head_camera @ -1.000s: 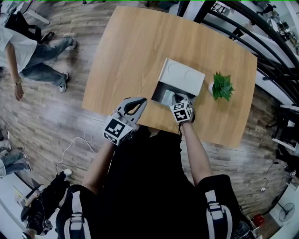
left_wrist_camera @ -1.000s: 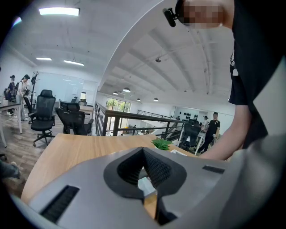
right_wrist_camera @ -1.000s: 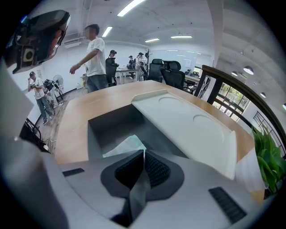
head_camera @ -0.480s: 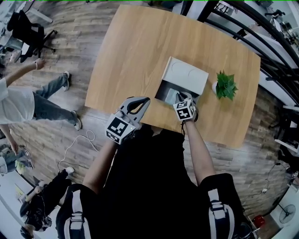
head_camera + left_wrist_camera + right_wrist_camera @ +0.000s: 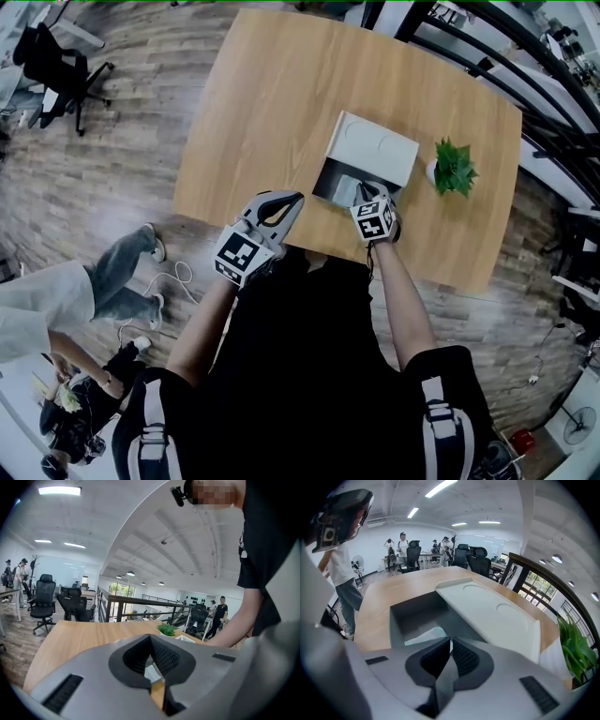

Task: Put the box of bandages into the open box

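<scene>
Bandage box [image 5: 423, 637] in open box [image 5: 411, 613], just past right gripper [image 5: 449, 641] — jaws together

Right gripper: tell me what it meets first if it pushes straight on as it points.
Just ahead of the right gripper lies the box of bandages inside the open box; probably that first, though depth is unclear.

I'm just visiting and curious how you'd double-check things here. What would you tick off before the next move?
1. Open box has its lid up: ok.
2. Box of bandages, pale, lies inside it: ok.
3. Right gripper jaws together, holding nothing: ok.
4. Left gripper shut, empty, off to the box's side: ok.
5. Potted plant stands apart from both grippers: ok.
6. Bandages lie flat on the bottom: cannot tell.
</scene>
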`<state>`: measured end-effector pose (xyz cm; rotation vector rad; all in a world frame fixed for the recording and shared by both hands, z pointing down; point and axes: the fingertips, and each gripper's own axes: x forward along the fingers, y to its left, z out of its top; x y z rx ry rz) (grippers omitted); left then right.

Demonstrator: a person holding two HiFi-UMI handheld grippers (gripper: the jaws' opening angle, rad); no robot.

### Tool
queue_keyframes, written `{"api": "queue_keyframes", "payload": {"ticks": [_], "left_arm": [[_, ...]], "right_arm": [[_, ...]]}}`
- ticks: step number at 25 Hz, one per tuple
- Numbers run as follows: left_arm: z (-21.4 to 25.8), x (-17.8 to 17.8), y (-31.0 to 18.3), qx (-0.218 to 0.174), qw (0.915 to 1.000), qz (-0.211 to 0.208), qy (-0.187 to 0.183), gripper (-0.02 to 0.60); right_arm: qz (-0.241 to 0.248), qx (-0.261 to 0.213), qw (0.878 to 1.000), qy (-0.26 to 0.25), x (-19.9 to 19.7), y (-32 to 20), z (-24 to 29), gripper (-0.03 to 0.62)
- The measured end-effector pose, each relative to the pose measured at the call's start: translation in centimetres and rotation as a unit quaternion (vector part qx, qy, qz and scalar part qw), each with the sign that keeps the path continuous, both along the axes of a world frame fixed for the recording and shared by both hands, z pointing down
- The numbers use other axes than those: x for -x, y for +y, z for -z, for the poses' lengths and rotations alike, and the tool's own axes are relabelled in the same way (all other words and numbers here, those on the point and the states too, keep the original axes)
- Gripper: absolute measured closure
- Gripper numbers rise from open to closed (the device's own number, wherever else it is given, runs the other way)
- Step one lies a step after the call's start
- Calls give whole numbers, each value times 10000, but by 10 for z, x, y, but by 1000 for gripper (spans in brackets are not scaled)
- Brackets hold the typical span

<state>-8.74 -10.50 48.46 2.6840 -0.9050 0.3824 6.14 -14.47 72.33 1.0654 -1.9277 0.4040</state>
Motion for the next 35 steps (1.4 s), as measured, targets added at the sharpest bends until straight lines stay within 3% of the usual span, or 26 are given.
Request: {"api": "queue_keyframes", "payload": {"ticks": [6, 23, 35], "left_arm": [[3, 5, 4, -22, 10000, -35, 44, 560], [3, 2, 21, -64, 9990, -410, 146, 559], [-12, 3, 44, 108, 9971, -737, 139, 559]], "right_arm": [[115, 115, 9999, -52, 6, 12, 4, 569], [-340, -197, 9984, -410, -6, 40, 40, 569], [-698, -879, 9903, -821, 1, 69, 104, 569]]}}
